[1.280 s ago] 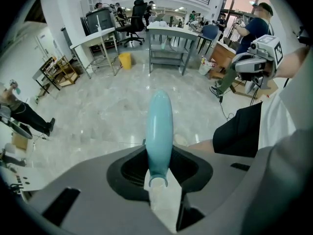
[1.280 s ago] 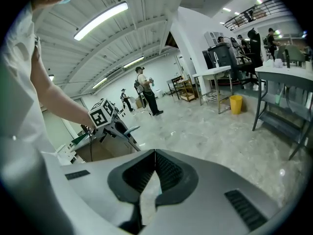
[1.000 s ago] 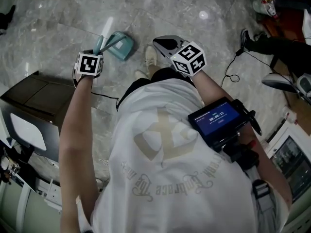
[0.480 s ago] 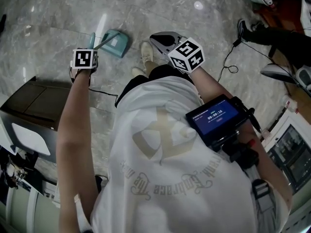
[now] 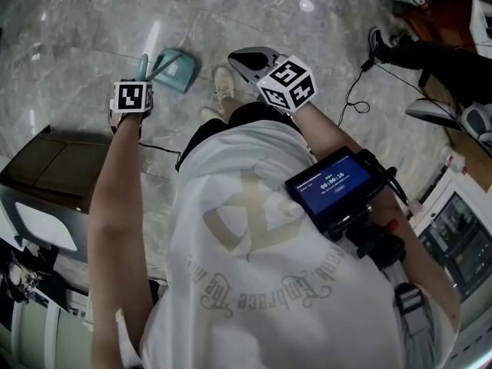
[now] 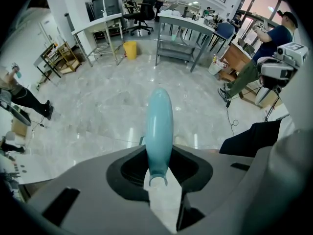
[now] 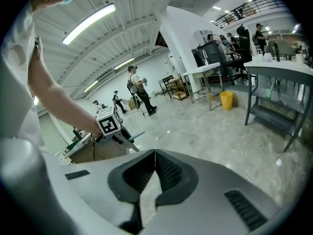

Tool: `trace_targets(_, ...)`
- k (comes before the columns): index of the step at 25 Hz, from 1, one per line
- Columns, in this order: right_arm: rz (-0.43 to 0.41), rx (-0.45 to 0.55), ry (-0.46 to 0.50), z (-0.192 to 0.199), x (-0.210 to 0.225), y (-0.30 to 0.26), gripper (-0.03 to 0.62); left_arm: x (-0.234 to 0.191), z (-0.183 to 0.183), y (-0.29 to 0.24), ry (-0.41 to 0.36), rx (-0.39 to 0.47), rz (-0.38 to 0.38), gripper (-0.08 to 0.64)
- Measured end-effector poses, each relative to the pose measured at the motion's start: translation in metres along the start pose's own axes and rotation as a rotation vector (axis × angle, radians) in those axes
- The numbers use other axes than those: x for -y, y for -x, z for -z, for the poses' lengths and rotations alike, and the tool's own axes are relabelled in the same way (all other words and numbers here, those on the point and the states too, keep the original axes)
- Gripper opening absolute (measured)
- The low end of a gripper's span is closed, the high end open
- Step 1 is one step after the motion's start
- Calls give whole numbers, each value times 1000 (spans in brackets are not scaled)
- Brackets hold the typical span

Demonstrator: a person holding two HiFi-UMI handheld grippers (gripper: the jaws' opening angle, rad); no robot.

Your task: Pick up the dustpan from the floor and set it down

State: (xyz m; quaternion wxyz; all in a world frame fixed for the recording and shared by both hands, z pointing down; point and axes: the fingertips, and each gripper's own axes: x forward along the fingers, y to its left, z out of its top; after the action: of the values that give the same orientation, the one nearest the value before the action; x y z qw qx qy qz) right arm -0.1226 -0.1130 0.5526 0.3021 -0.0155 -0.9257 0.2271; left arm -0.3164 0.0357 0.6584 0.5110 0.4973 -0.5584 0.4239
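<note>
Honestly not much has changed in the last second. The whole head view slides a little left, but the person's shoe (image 5: pixel 222 83) slides with it, so that's mostly the head moving. The dustpan (image 5: pixel 175 69) keeps the same spot relative to the left gripper (image 6: pixel 159 177), and the grip looks the same as before. My read is that the pick-up is done and this is a pause while it's carried. The set-down hasn't started yet.

The left gripper's fingers are clamped on the dustpan's pale teal handle (image 6: pixel 159 126), low down near its base. The right gripper (image 7: pixel 155 153) is held out in front of the body, near the shoe in the head view. Its fingers are closed together with nothing between them, so it's just idling.

The teal pan shows over the marble floor (image 5: pixel 77 21), just right of the left gripper and a bit farther out. From straight above I can't really tell whether the pan hangs clear of the floor or touches it, though it looks lifted to me.

The handle runs straight along the line of the fingers, with its rounded free end pointing away from the gripper towards the floor. In the head view, the dustpan's long axis seems to go from the gripper out to the right and slightly far, with the pan at that end.
</note>
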Motion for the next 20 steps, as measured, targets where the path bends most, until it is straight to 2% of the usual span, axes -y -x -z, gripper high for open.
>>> trace_targets(11,-8,-14,15,2,-1,0,15,10,1,-6,-11,16,32,131)
trace_targets(14,-11,-16,23,3,0,0,15,18,2,-9,-11,29,60,212)
trace_targets(20,-25,-16,42,1,-1,-2,15,27,0,-6,-11,86,95,241)
